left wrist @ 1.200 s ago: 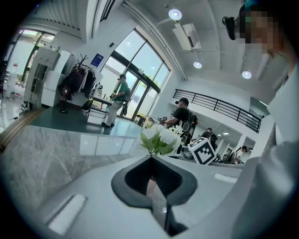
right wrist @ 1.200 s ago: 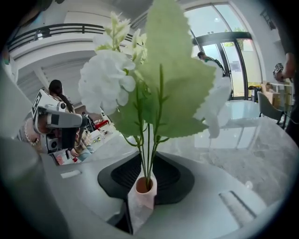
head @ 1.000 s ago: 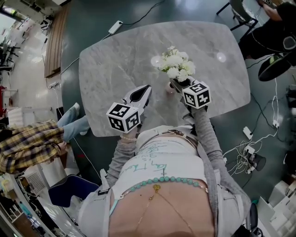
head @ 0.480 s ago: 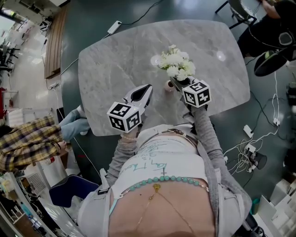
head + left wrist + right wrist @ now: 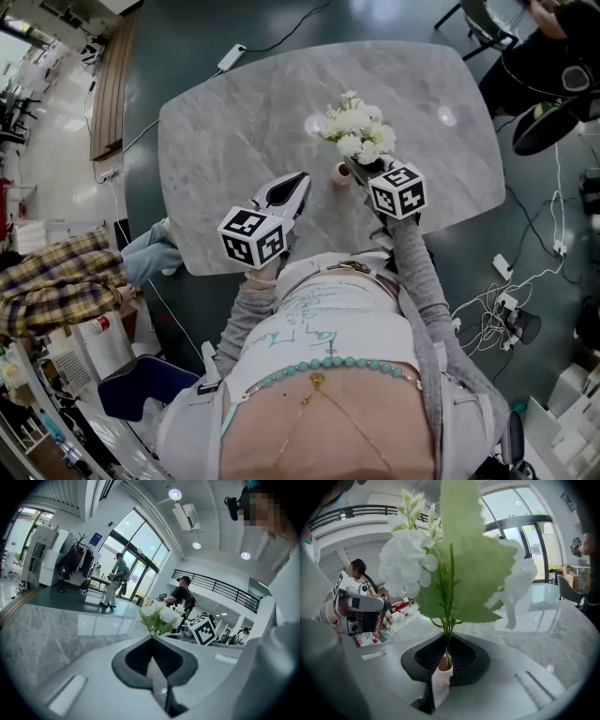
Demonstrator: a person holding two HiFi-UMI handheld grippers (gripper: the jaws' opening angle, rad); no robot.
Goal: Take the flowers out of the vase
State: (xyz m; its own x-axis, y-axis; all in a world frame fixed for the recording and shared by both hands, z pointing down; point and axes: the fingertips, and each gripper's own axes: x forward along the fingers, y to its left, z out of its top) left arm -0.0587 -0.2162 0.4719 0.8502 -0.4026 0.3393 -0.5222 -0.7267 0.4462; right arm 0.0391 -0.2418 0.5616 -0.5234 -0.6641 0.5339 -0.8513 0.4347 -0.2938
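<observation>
Beside the vase [image 5: 343,174], right gripper [image 5: 442,673] seemingly clamps the flowers [image 5: 457,578].

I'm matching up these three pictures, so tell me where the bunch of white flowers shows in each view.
Head view: the bunch of white flowers with green leaves is upper centre-right, just beyond the right gripper.
Left gripper view: the flowers are small, at centre, past the left gripper.
Right gripper view: the flowers fill the upper centre, close up.
Shared landmark: the grey marble table, visible in all three.
</observation>
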